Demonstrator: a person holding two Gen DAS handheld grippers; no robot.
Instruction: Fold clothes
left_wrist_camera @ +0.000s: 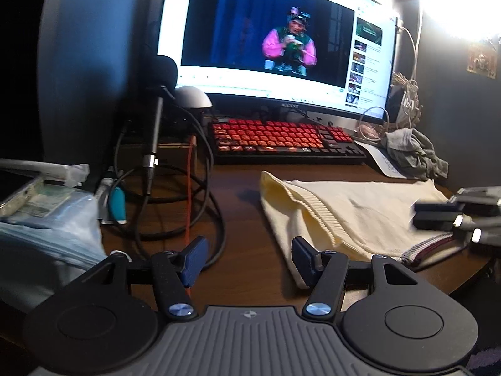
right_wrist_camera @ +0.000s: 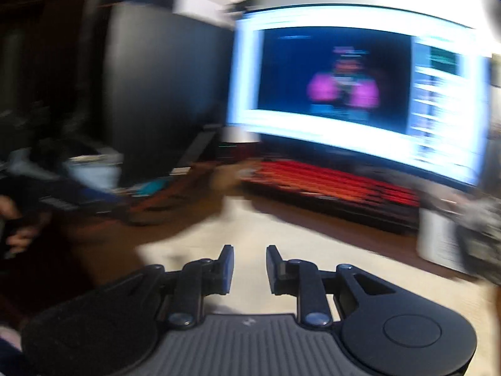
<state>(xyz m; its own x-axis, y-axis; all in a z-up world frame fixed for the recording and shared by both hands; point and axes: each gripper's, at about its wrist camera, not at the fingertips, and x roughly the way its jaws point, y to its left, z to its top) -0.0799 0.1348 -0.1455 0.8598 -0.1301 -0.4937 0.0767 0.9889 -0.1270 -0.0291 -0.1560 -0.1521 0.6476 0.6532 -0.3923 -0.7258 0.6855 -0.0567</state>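
Observation:
A cream knitted garment (left_wrist_camera: 353,216) with a ribbed, striped hem lies partly folded on the dark wooden desk (left_wrist_camera: 244,194). My left gripper (left_wrist_camera: 249,258) stands open just left of the garment's near edge, nothing between its fingers; its right finger (left_wrist_camera: 302,258) is at the cloth's edge. The right gripper shows blurred at the right edge of the left wrist view (left_wrist_camera: 451,216), over the garment. In the blurred right wrist view the right gripper (right_wrist_camera: 250,266) is open above the cream garment (right_wrist_camera: 219,235). A crumpled grey cloth (left_wrist_camera: 413,152) lies at the back right.
A lit monitor (left_wrist_camera: 275,40) and a red keyboard (left_wrist_camera: 281,139) stand at the back of the desk. A microphone (left_wrist_camera: 161,72), black cables (left_wrist_camera: 188,194) and plastic-wrapped items (left_wrist_camera: 43,219) crowd the left. A bright lamp (left_wrist_camera: 460,3) shines top right. A hand (right_wrist_camera: 15,228) shows at left.

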